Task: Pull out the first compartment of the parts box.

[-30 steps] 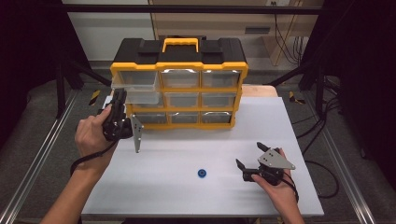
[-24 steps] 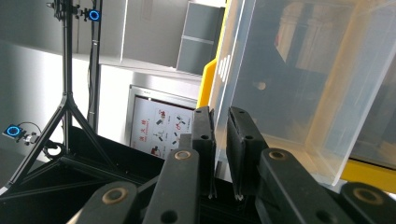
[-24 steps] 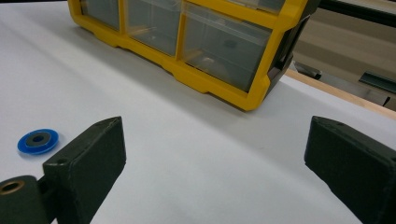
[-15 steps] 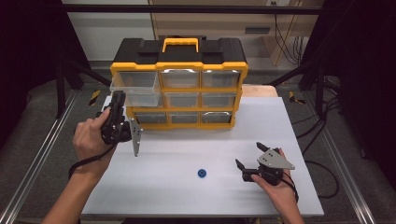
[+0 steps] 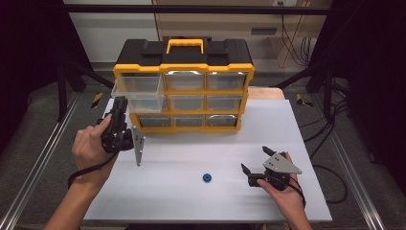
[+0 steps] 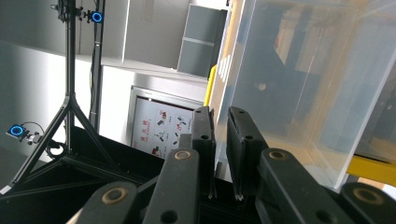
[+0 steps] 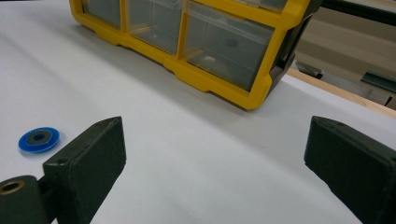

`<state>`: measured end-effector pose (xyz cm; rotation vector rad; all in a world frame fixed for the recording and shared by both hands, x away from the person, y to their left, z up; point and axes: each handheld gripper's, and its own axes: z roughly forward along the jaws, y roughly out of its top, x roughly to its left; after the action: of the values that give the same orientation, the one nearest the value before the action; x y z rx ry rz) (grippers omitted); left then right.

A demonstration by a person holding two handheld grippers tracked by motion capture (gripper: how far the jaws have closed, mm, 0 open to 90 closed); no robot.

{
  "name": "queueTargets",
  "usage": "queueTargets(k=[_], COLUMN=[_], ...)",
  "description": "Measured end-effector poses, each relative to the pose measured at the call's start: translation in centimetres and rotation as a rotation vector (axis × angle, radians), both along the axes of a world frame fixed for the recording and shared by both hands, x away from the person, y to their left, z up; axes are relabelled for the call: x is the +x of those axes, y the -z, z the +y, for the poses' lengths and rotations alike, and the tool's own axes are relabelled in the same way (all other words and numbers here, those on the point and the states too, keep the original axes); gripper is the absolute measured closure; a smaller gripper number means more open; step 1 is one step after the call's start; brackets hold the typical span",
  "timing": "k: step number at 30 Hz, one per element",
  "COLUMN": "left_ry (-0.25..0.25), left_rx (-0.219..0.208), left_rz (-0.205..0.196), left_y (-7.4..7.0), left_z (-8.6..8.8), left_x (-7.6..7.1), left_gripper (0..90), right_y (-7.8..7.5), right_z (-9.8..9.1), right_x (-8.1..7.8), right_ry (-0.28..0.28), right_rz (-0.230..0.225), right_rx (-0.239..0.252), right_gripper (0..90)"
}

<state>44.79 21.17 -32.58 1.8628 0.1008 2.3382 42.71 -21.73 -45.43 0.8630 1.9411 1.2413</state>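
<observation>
Sliding further out of the yellow organizer (image 5: 184, 91), the clear top-left drawer (image 5: 136, 91) is now overhanging its slot, with the left gripper (image 5: 119, 112) clenching its front lip to draw it open. Meanwhile the right gripper (image 5: 253, 167) is resting wide open on the white table (image 5: 287, 124), near the blue washer (image 5: 207, 178), probably waiting to pick it up.

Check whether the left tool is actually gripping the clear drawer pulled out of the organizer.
Cannot tell. In the left gripper view the left tool has its jaws nearly together right at the clear drawer's front edge, but no pinched lip shows plainly.
</observation>
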Motion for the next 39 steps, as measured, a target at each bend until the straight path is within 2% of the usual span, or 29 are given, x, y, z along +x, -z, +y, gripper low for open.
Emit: queueTargets(k=[14, 22, 32, 37, 39], left_ry=[0.005, 0.012, 0.014, 0.029, 0.031], left_rx=[-0.010, -0.030, -0.025, -0.072, -0.127], left_rz=[0.010, 0.017, 0.011, 0.025, 0.028], left_y=[0.40, 0.27, 0.03, 0.26, 0.40], left_z=[-0.15, -0.33, -0.67, -0.40, -0.15], left_x=[-0.74, -0.70, -0.40, -0.61, -0.83], left_gripper=[80.2, 79.3, 79.3, 76.3, 67.2], right_y=[0.07, 0.08, 0.04, 0.06, 0.08], right_z=[0.13, 0.17, 0.11, 0.14, 0.23], right_x=[-0.01, -0.01, -0.03, -0.03, -0.05], right_ry=[-0.004, -0.005, -0.006, -0.009, -0.011], right_rz=[0.006, 0.008, 0.006, 0.007, 0.011], right_rx=[-0.003, -0.006, -0.003, -0.005, -0.007], right_gripper=[5.9, 5.9, 6.0, 5.9, 5.8])
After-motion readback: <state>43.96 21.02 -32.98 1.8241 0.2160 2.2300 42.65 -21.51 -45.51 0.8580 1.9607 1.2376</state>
